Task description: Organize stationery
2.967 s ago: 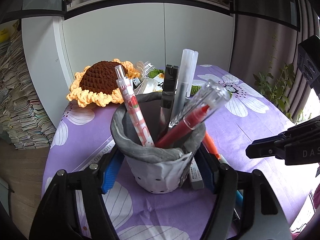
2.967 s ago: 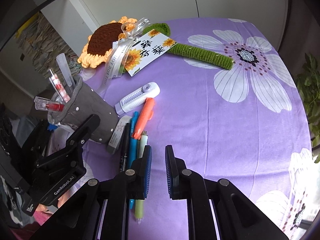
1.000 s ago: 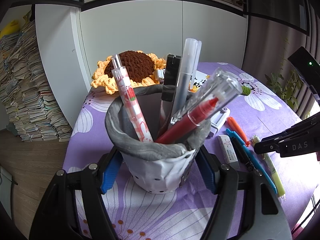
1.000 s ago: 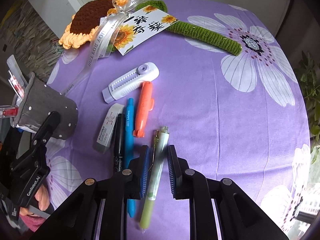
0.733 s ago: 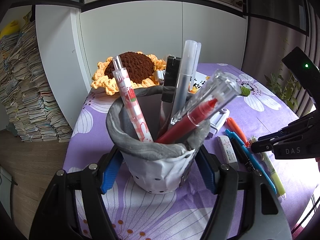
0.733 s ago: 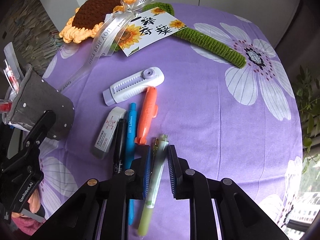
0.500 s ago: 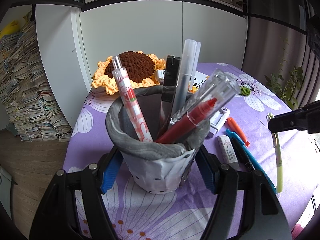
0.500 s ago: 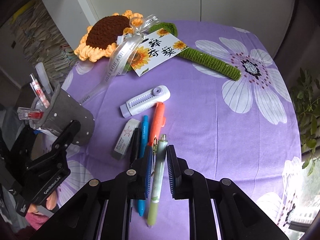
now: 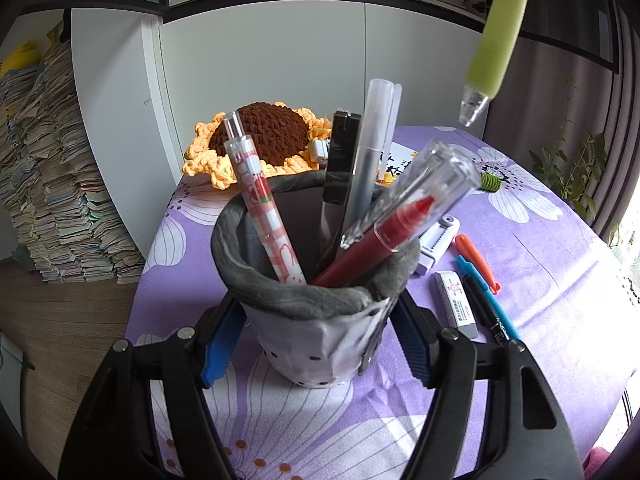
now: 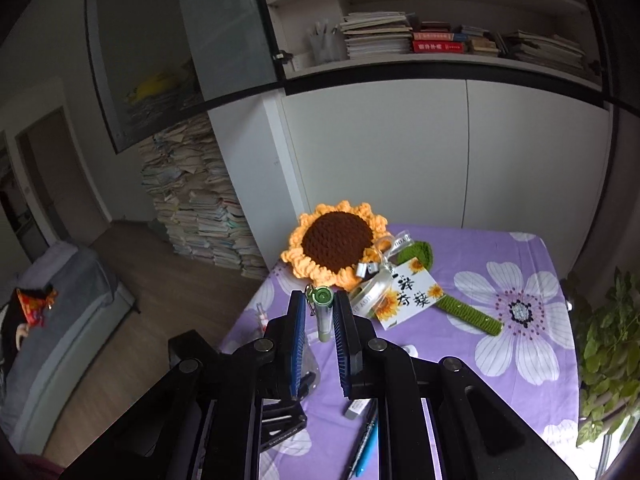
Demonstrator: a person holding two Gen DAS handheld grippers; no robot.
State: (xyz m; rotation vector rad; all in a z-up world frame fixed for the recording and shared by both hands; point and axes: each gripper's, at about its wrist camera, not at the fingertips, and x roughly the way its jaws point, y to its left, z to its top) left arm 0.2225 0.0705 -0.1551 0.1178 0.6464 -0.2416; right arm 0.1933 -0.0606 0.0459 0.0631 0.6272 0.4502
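Note:
My left gripper (image 9: pixel 308 344) is shut on a grey fabric pen holder (image 9: pixel 312 320) that stands on the purple flowered tablecloth (image 9: pixel 560 280) and holds several pens. My right gripper (image 10: pixel 318 312) is shut on a light green pen (image 10: pixel 323 312), held between the blue pads with its clip end up. In the left wrist view that green pen (image 9: pixel 496 40) hangs tip down, high above and to the right of the holder. On the cloth right of the holder lie a white eraser (image 9: pixel 456 304), a black pen (image 9: pixel 484 312), a blue pen (image 9: pixel 488 300), an orange pen (image 9: pixel 476 256) and a white correction tape (image 9: pixel 436 240).
A crocheted sunflower (image 10: pixel 336 242) with a ribbon, a card (image 10: pixel 408 300) and a green stem (image 10: pixel 468 312) lies at the table's far side. White cabinets and bookshelves stand behind. Stacked papers (image 10: pixel 200 216) stand on the floor to the left, a plant (image 10: pixel 608 360) to the right.
My right gripper has risen from the cloth with the green pen and tipped it upright; the pen now hangs high over the holder. The left gripper and holder have not moved.

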